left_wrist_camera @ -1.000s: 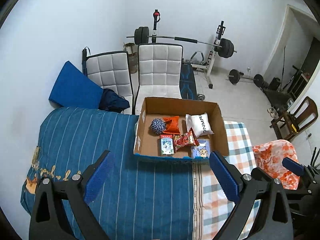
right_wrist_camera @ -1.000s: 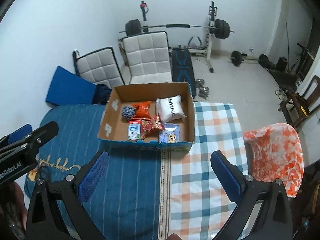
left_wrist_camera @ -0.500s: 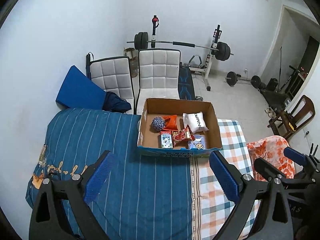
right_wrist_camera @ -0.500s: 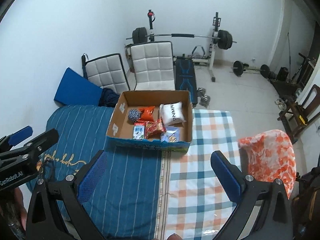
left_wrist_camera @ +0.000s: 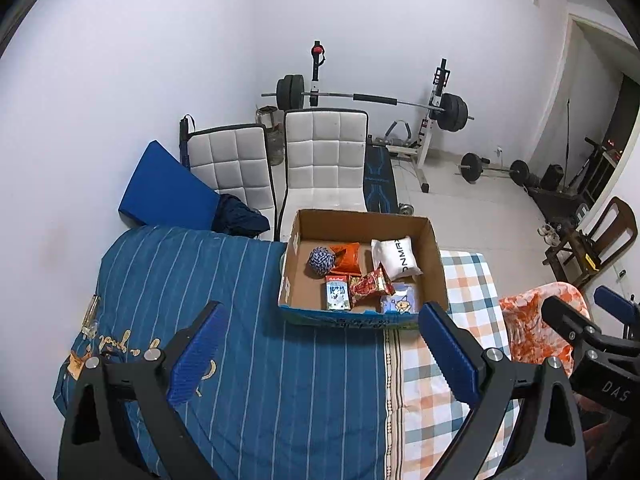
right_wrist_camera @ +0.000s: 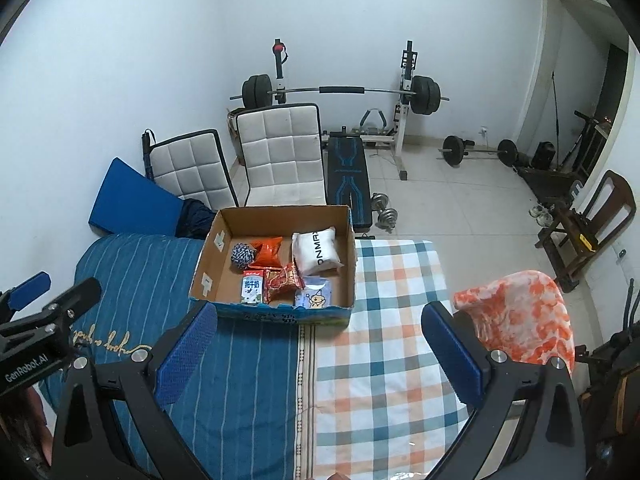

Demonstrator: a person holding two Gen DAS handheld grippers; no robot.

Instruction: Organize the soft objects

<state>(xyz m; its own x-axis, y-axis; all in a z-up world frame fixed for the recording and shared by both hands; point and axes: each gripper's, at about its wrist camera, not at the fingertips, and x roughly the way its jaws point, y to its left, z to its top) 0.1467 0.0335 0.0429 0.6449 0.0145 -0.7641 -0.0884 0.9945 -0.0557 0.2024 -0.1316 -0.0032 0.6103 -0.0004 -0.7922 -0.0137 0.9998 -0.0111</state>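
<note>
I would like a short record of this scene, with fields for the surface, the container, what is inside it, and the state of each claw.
surface: bed, with a blue striped cover and a checked cover side by side
container: open cardboard box resting on the bed
contents: blue-white rope ball, orange packet, white pillow, red snack bag, milk carton, blue cartoon pouch
left claw: open, empty, well short of the box
right claw: open, empty, well short of the box
</note>
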